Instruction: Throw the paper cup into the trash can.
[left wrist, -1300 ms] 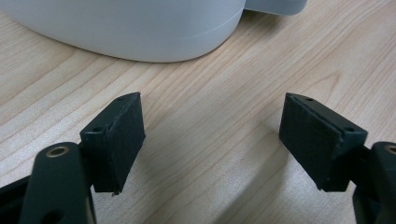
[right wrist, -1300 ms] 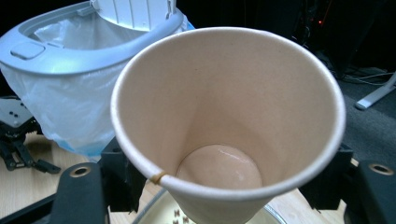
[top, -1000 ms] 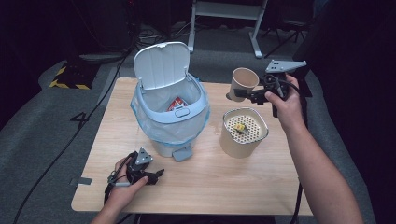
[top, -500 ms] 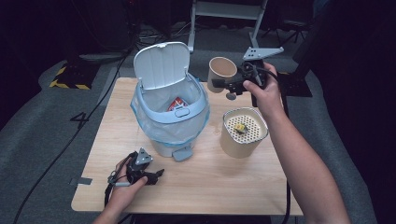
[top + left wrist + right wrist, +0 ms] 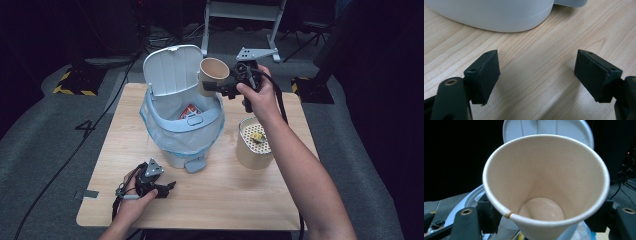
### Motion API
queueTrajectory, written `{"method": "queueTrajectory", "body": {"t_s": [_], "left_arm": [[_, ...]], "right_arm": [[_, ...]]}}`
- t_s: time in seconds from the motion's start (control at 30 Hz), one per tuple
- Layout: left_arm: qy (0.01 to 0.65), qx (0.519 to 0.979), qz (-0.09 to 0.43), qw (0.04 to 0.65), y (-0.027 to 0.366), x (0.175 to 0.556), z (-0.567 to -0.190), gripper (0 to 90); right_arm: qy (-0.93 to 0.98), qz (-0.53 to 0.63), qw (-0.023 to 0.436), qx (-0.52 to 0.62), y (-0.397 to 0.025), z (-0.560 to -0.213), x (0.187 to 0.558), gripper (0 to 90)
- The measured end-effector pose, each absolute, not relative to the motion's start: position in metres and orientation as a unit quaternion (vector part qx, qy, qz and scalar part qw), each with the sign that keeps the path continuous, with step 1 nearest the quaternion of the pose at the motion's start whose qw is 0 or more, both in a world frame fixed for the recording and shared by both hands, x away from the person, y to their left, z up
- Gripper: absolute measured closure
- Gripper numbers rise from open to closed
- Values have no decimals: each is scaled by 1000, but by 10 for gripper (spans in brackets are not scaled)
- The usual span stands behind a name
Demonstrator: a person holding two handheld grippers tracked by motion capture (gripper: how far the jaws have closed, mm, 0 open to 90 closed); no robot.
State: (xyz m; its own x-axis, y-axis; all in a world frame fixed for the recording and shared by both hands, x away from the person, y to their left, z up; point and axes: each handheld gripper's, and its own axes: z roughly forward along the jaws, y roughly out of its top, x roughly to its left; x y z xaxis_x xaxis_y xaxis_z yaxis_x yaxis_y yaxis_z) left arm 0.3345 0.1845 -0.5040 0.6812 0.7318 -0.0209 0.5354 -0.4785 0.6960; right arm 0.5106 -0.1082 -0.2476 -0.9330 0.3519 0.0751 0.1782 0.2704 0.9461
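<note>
A tan paper cup (image 5: 213,75) hangs above the right rim of the pale blue bin (image 5: 182,132), whose lid (image 5: 172,70) stands up. My right gripper (image 5: 215,85) is shut on the paper cup. In the right gripper view the cup (image 5: 546,185) is empty, its mouth facing the camera, a jaw on each side of it. My left gripper (image 5: 167,187) rests on the table near the front edge, just in front of the bin. Its jaws stand wide apart (image 5: 536,75) over bare wood, open with nothing between them. A red packet (image 5: 190,111) lies inside the bin.
A beige perforated canister (image 5: 254,145) with a small yellow item on top stands right of the bin, below my right forearm. The wooden table (image 5: 235,195) has free room at the front right. The bin's base (image 5: 499,15) sits just ahead of the left jaws.
My right gripper has carried the paper cup leftward from the table's back right corner to above the bin's rim. The left gripper has stayed put.
</note>
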Motion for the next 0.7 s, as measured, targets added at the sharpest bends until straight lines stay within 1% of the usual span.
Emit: {"method": "queueTrajectory", "body": {"t_s": [0.3,0.63,0.67,0.7], "left_arm": [[374,848,141,348,184,335,-504,207],[374,848,141,348,184,334,-504,208],[374,848,141,348,184,335,-504,207],[374,848,141,348,184,335,-504,207]], "right_arm": [[803,568,65,169,-91,-255,514,284],[848,500,72,160,-70,-264,511,271],[855,489,80,154,-66,-268,510,160],[855,489,82,153,-65,-268,509,119]]}}
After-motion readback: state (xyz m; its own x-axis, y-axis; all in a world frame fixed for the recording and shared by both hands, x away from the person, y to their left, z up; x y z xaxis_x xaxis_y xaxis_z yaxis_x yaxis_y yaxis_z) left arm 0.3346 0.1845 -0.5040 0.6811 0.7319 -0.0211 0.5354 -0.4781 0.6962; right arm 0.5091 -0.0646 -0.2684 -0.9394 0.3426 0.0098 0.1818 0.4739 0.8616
